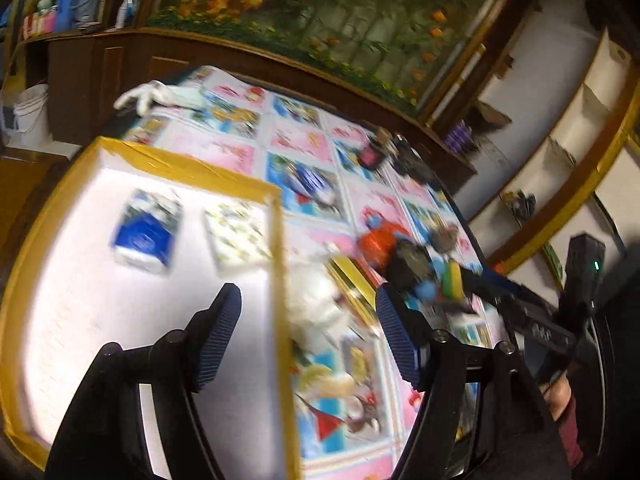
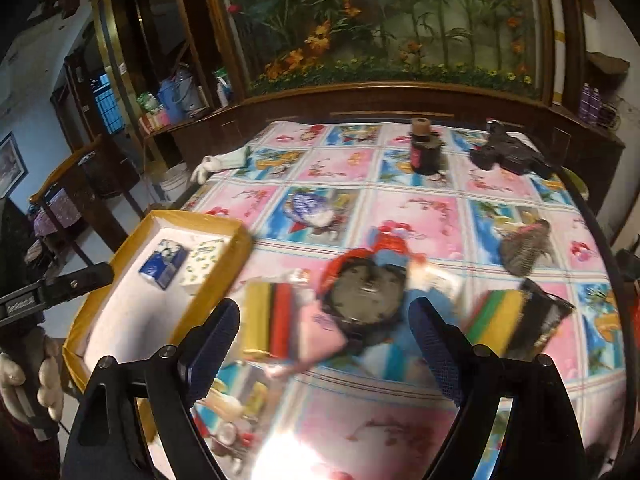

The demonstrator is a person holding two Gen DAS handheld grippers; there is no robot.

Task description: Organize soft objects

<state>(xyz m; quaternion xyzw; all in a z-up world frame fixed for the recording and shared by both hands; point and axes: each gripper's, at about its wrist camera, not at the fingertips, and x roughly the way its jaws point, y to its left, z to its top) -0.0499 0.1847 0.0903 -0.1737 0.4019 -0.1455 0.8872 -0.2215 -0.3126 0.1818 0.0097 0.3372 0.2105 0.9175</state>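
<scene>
A yellow-rimmed tray (image 2: 132,312) with a white floor stands at the table's left edge and holds a blue tissue pack (image 2: 163,264) and a white patterned pack (image 2: 202,266). In the left wrist view the tray (image 1: 200,168) and both packs (image 1: 146,232) lie ahead. My left gripper (image 1: 308,336) is open and empty, above the tray's right rim. My right gripper (image 2: 324,348) is open and empty, above a packet of coloured sponges (image 2: 276,320) and a red-and-grey soft toy (image 2: 366,284). A second sponge pack (image 2: 504,316) lies to the right.
A cartoon-print cloth (image 2: 420,216) covers the table. On it are a dark jar (image 2: 426,152), a black object (image 2: 508,152) at the back right, a dark brush-like item (image 2: 524,248), a white glove (image 2: 208,166) and a blue-white item (image 2: 310,208). A wooden cabinet stands behind.
</scene>
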